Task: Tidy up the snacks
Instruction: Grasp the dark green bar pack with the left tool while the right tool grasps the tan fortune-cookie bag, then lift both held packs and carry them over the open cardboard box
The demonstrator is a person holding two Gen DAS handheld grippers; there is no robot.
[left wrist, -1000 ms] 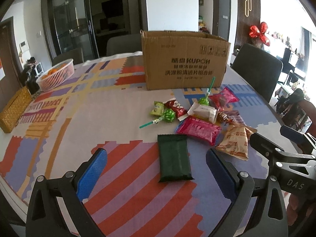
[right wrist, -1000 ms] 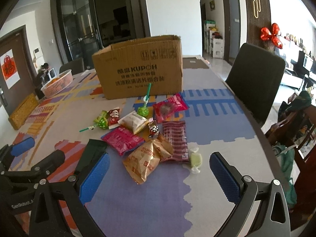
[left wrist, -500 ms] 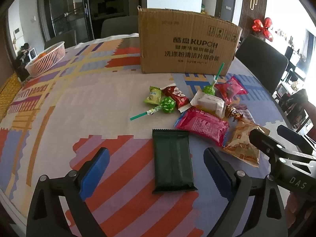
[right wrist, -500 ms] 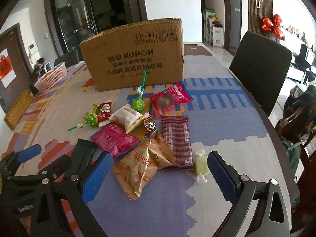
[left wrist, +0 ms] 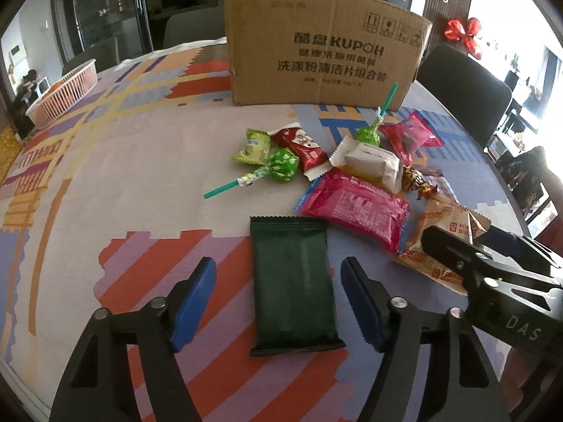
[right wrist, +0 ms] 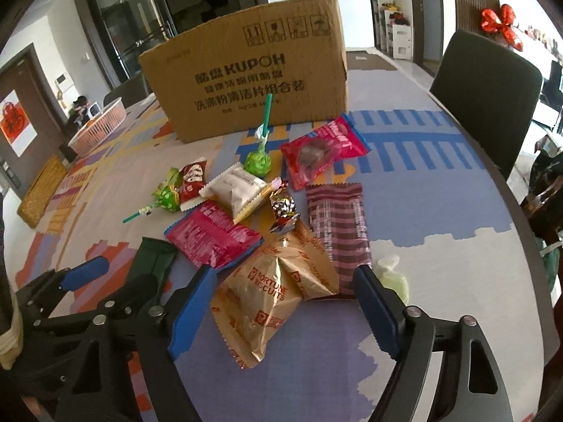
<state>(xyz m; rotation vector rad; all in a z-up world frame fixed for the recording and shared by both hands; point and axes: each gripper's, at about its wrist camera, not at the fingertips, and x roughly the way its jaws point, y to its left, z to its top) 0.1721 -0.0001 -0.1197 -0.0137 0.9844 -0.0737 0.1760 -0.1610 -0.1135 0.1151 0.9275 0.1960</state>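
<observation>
In the left wrist view, our left tool (left wrist: pixel 278 304) has come down and forward over the last second; its wide-open fingers now straddle the dark green packet (left wrist: pixel 293 286) at lower centre, so a pinch looks imminent. The cardboard box (left wrist: pixel 323 52) waits at the top.

In the right wrist view, our right tool (right wrist: pixel 281 311), likewise wide, has closed in on the gold biscuit packet (right wrist: pixel 260 302) lying on the counter (right wrist: pixel 440 218).

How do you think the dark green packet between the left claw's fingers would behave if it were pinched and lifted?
The dark green packet lies flat with crimped ends, so it probably bends somewhat when lifted. It looks thin, hence likely light. Its smooth, faintly shiny film may slip against the left claw, whose open jaws sit either side without touching it.
</observation>
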